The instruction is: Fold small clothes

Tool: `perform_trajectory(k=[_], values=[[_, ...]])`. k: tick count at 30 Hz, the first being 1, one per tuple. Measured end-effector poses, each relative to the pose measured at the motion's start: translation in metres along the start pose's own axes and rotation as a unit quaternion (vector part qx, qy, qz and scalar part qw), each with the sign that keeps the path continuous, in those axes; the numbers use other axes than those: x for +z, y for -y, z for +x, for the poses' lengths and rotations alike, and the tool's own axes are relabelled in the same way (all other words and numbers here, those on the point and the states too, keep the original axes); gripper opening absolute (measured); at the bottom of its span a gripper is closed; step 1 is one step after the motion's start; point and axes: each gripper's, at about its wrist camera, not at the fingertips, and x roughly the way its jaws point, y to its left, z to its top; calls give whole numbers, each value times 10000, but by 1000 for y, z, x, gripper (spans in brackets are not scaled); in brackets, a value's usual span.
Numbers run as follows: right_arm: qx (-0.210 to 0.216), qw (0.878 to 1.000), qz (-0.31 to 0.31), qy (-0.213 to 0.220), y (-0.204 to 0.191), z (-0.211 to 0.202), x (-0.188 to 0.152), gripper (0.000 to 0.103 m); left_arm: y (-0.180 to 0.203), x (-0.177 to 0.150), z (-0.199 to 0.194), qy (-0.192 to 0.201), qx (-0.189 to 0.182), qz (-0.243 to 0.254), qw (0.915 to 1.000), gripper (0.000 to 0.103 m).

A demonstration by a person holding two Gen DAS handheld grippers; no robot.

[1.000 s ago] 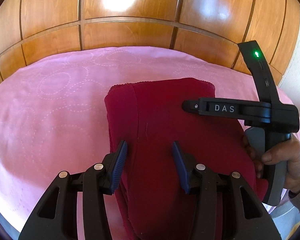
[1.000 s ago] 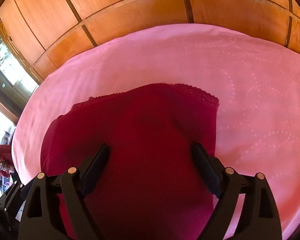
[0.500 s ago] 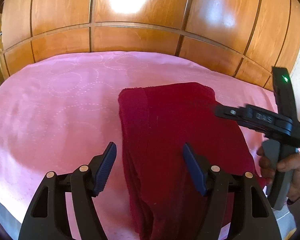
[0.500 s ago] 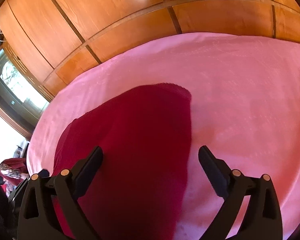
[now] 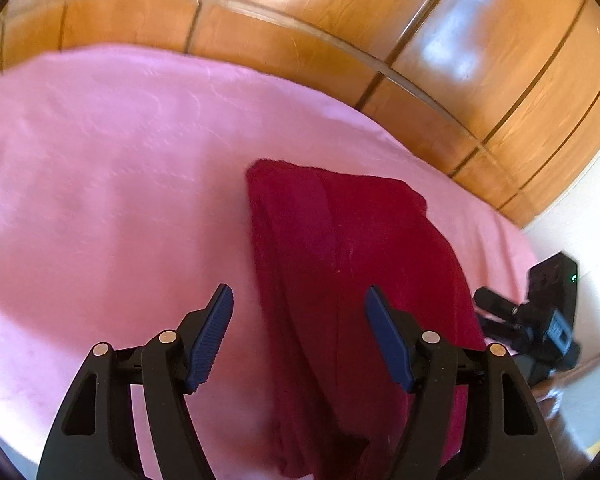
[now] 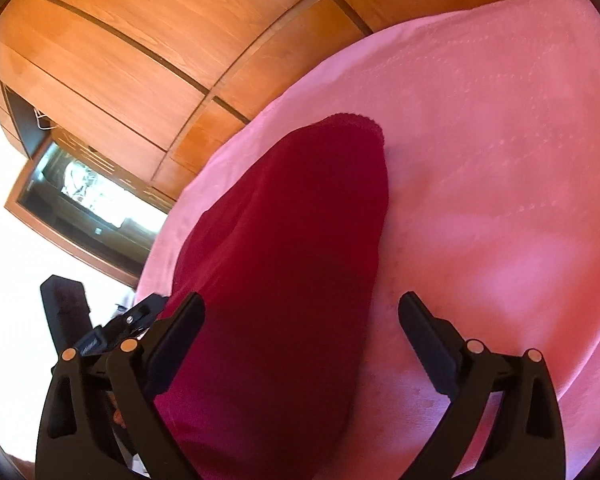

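Crimson folded garment [image 5: 360,280] lies flat on the pink bedspread [image 5: 108,184], long and narrow, several layers stacked; layered fold edges show along its left side in the left wrist view. One short end, with a scalloped trim, points toward the far edge of the bed, where wooden wall panels [image 5: 480,80] rise. The other end runs to the near edge, under both sets of tongs.

Left gripper [image 5: 300,336]: released. Jaws have just been opening. Blue ribbed pads [image 5: 214,336] stand apart, one over bare bedspread, the other over the garment. The garment's left fold edge sits between them, but neither pad presses on it. Whether the tips touch the fabric below cannot be told.

Right gripper [image 6: 300,344]: released, jaws spread wide, having just been opening. Left finger sits over the garment's left margin, right finger over bare bedspread, well clear of the cloth. The garment's near part lies between the fingers; no pinch on it.

In the left wrist view the right gripper shows at the right edge of the bed, just beside the garment's right side, a green light lit on its body, with part of the person's hand [image 5: 552,392] below it, blurred. In the right wrist view the left gripper's black body appears at lower left, beside the garment's left side. A glass-fronted cabinet [image 6: 88,184] stands off the bed's left side.
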Motion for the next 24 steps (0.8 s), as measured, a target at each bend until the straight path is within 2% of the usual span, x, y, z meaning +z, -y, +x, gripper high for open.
perform_trajectory(k=[4, 7, 11, 13, 14, 16, 20, 24], values=[[151, 9996, -58, -214, -1, 6, -2, 84, -11, 2, 29, -388, -527, -234, 9976, 68], [305, 9989, 12, -361, 2, 11, -2, 81, -17, -3, 39, -498, -930, -376, 9937, 62], [312, 9984, -65, -474, -4, 22, 1, 74, -25, -8, 45, -469, -1347, -476, 9886, 45], [171, 9983, -269, -492, -11, 26, -1, 63, -28, -9, 44, -435, -1449, -441, 9875, 39], [151, 9983, -304, -476, -12, 25, -1, 60, -29, -9, 43, -421, -1496, -449, 9868, 37], [137, 9983, -382, -417, -17, 17, -1, 48, -29, -10, 40, -384, -1606, -467, 9852, 33], [19, 9970, -744, -211, -30, -10, -9, 45, -9, -11, 29, -316, -1787, -259, 9831, 31], [-127, 9965, -787, 268, -28, -61, -9, 44, 28, -7, 35, -365, -2077, -28, 9775, 31]])
